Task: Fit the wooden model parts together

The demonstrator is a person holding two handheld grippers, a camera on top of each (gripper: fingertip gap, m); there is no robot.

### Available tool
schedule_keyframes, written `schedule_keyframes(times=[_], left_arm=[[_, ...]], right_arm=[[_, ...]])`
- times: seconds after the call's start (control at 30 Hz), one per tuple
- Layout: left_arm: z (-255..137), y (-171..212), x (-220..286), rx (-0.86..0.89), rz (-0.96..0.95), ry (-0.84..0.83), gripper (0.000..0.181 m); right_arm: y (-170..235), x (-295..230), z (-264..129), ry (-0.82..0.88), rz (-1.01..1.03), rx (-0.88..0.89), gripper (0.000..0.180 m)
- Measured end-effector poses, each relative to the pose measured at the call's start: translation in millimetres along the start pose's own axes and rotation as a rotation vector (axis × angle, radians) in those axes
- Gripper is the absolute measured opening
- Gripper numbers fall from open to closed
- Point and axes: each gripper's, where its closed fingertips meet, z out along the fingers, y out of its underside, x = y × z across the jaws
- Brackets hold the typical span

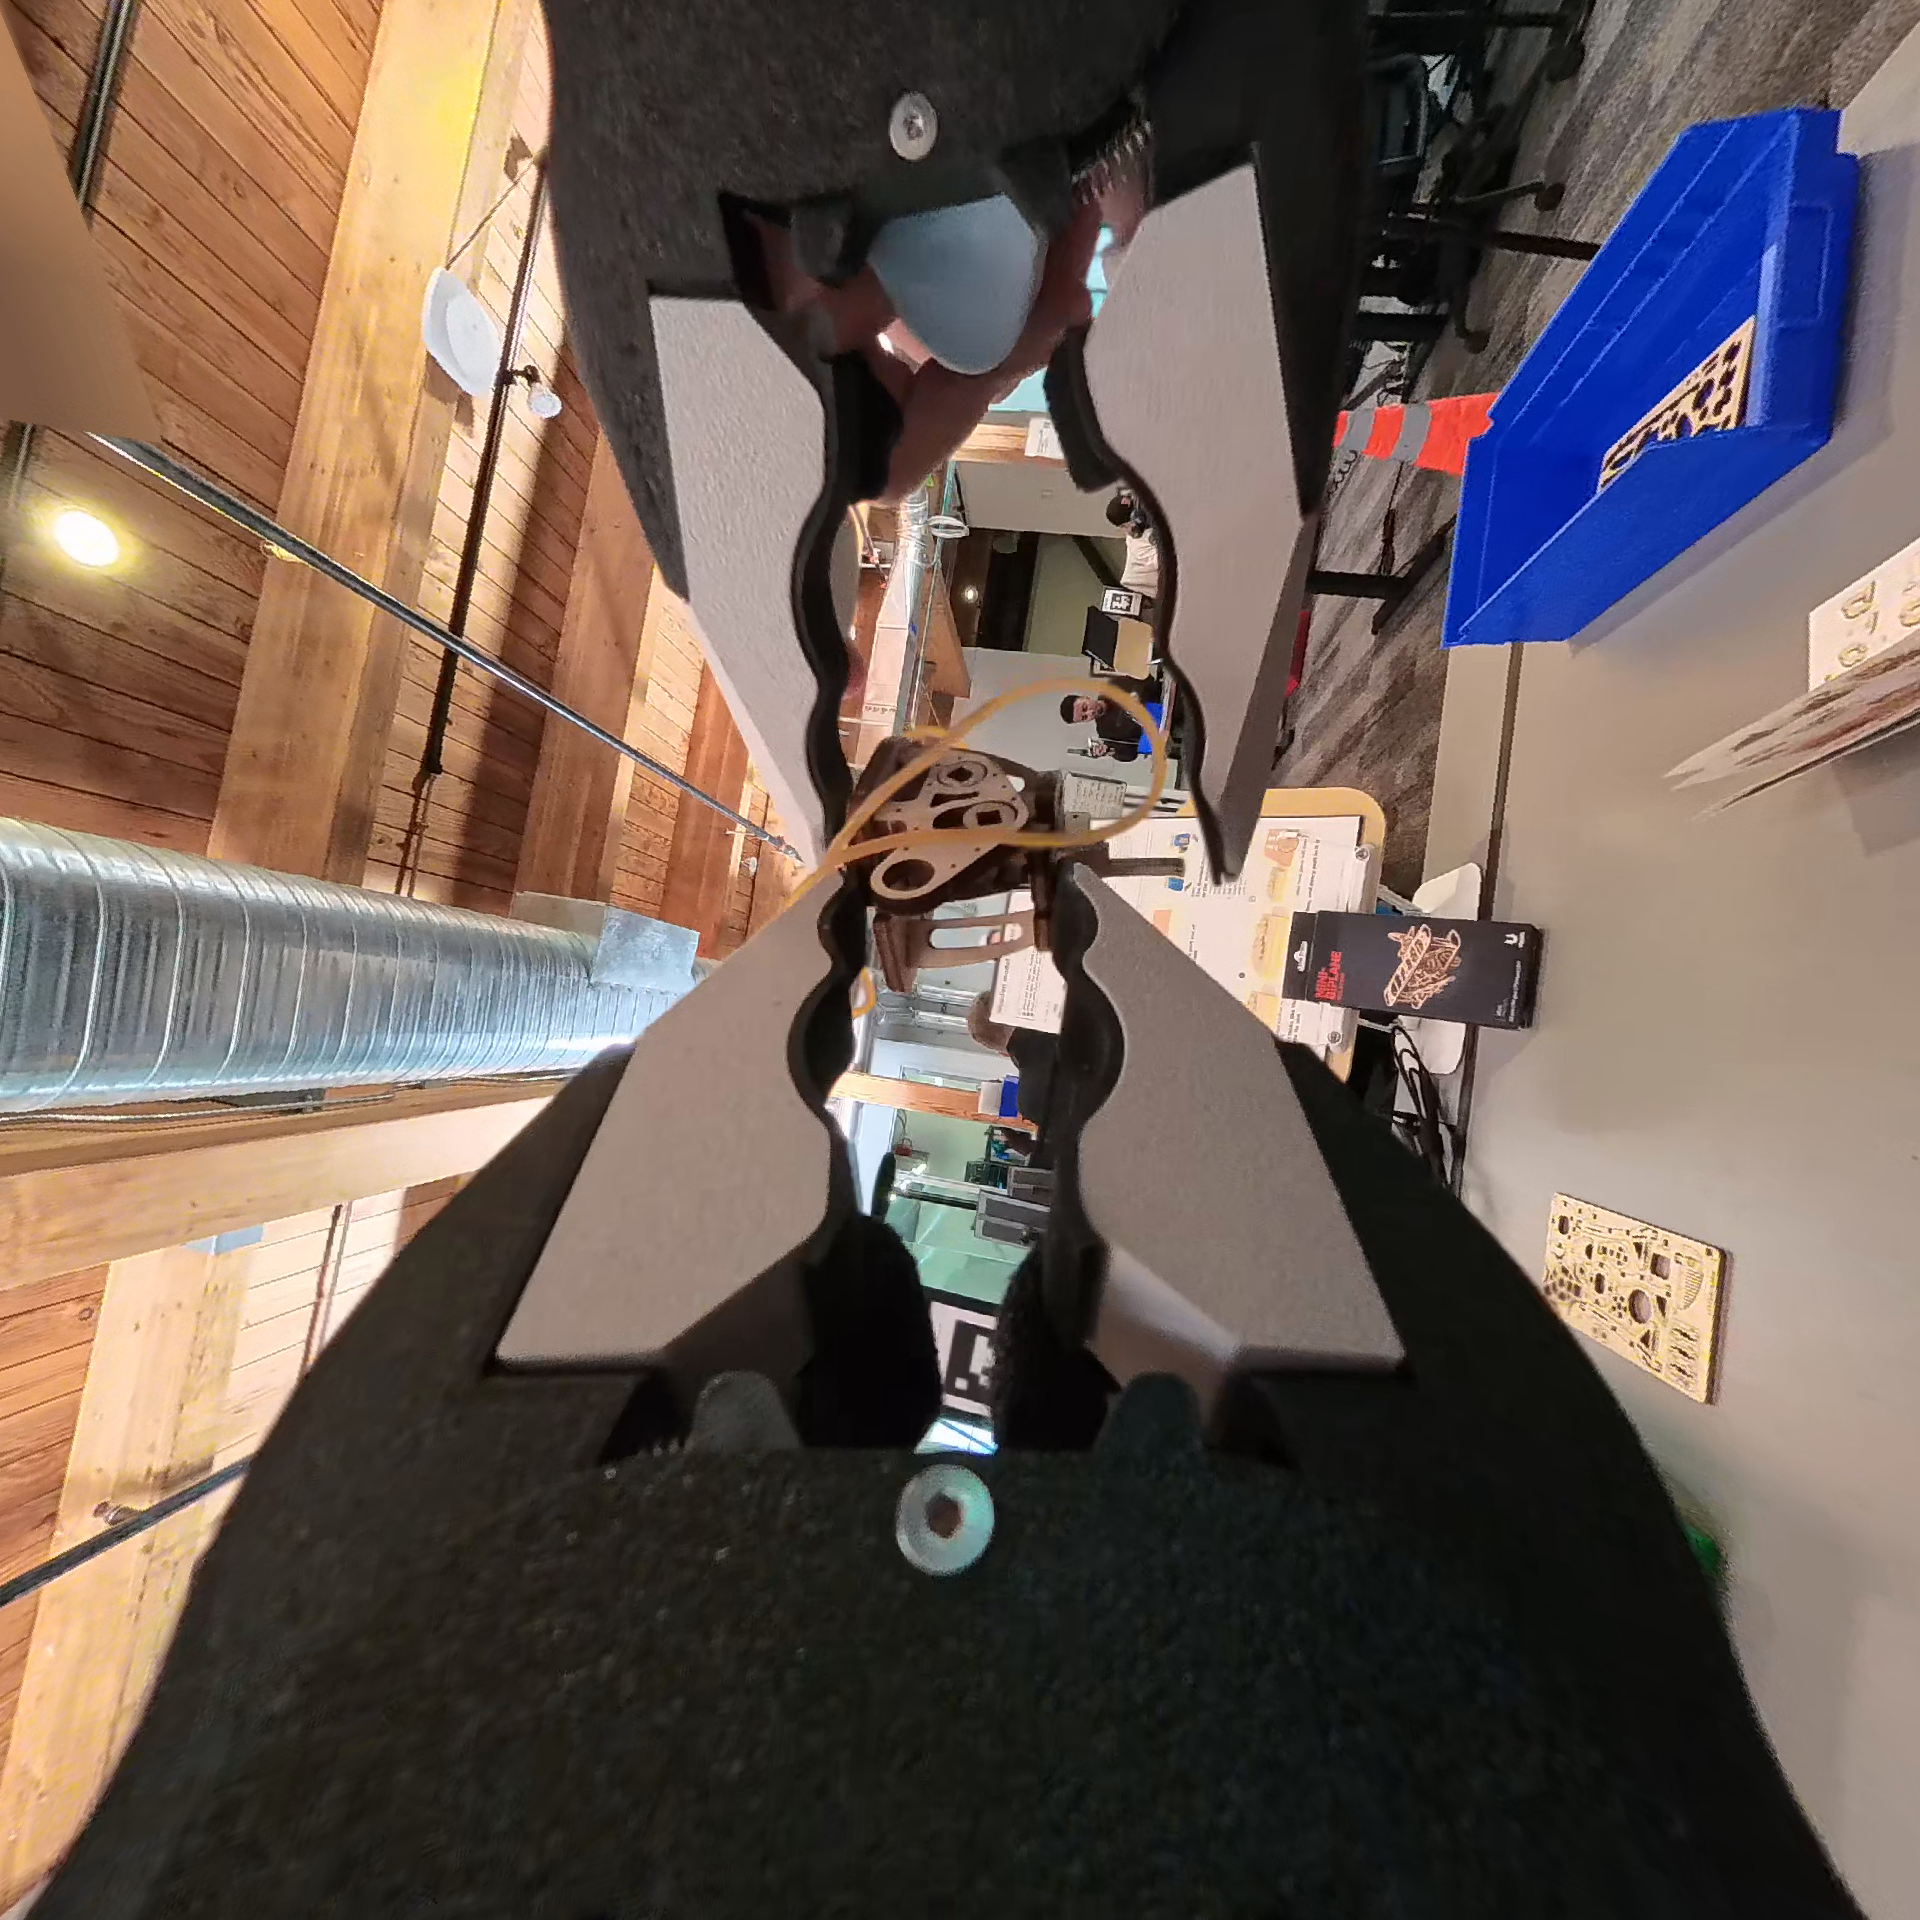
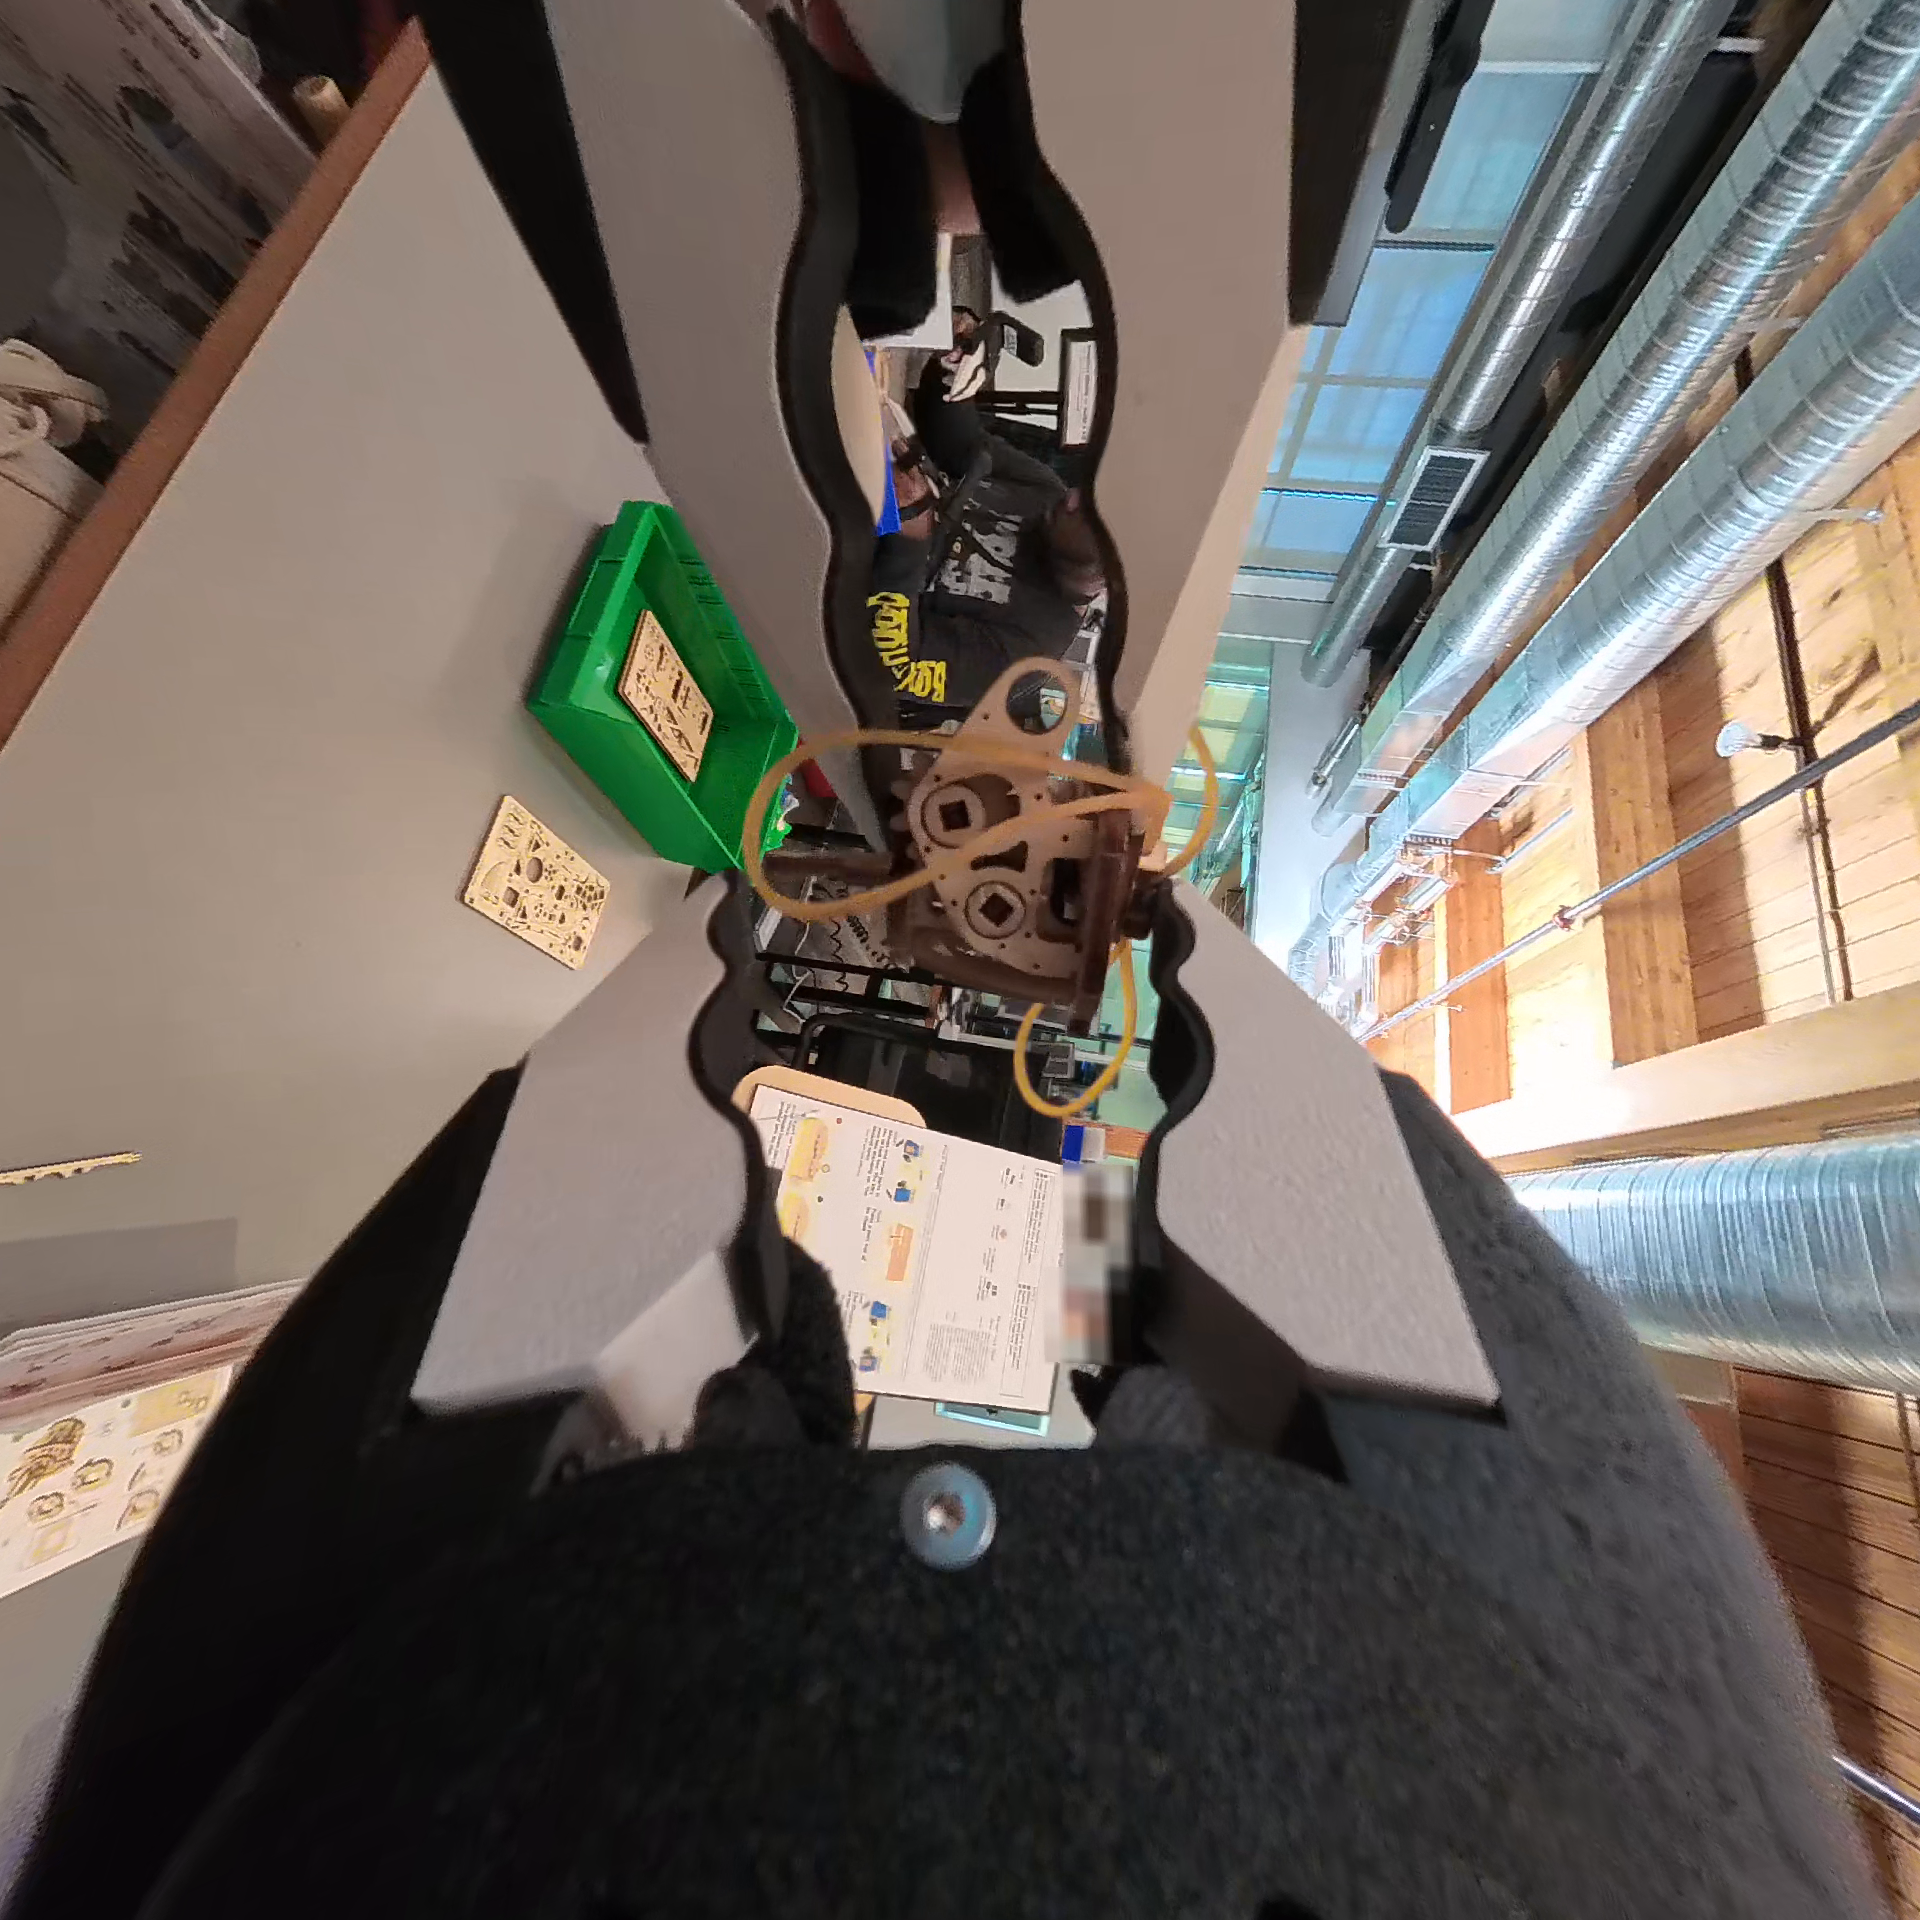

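Fingers [image 1: 1132, 935] of both grippers nose-to-nose, pinching wooden model [image 1: 956, 842] midair (rubber band [image 2: 831, 821] looped).

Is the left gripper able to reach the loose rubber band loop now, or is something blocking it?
Probably not: the left gripper is occupied with the wooden model, and the right gripper crowds in from opposite. The rubber band loops beside both.

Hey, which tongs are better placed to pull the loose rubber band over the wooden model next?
Right, probably. The left tongs pinch the wooden model, steadying it; the right tongs stand wider, with the rubber band looping between them.
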Motion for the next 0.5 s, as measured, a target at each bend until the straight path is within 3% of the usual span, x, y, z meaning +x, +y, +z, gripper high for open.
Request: schedule_keyframes(times=[0.5], left_arm=[[4.0, 2.0, 0.2, -0.041, 0.006, -0.016, 0.033]], right_arm=[[4.0, 3.1, 2.6, 0.009, 0.020, -0.048, 0.071]])
